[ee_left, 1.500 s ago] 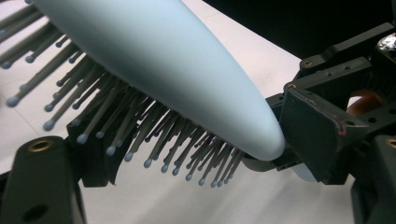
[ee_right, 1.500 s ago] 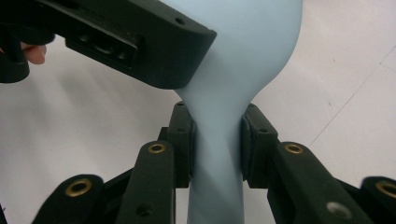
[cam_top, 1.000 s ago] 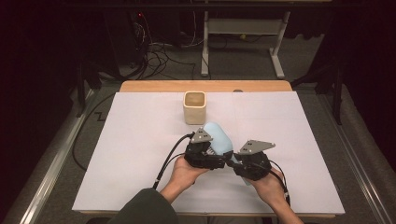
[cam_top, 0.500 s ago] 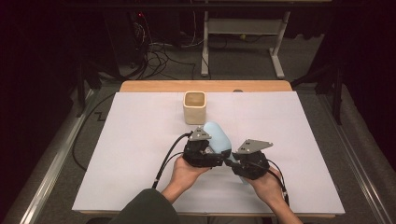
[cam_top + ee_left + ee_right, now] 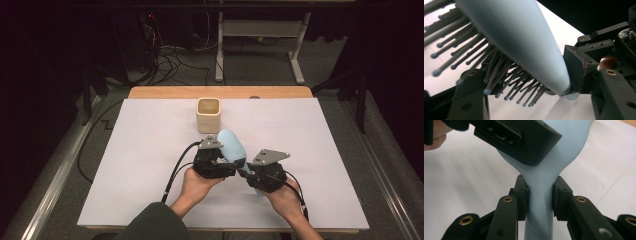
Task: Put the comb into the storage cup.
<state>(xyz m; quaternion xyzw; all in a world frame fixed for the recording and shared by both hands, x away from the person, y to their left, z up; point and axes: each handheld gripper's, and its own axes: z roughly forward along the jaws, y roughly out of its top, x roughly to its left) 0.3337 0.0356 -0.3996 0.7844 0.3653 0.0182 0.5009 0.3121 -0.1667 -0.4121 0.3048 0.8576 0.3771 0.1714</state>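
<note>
A pale blue hairbrush (image 5: 231,144) hangs just above the white table, held between both grippers. My right gripper (image 5: 540,195) is shut on its narrow handle (image 5: 539,220), one pad pressing each side. My left gripper (image 5: 524,75) has just been closing on the brush head (image 5: 519,32). One jaw lies against the smooth back and the other meets the dark bristles (image 5: 506,82). In the high view the left gripper (image 5: 231,162) sits left of the brush and the right gripper (image 5: 246,172) just behind it. A hand holds each.
A beige square cup (image 5: 208,114) stands upright behind the brush, near the table's far edge. White paper (image 5: 140,160) covers the tabletop, with a wooden strip (image 5: 165,93) at the back. A black cable (image 5: 175,172) trails from the left gripper.
The left gripper's jaws have closed in around the brush head. Both hands and the brush have stayed about where they were.
</note>
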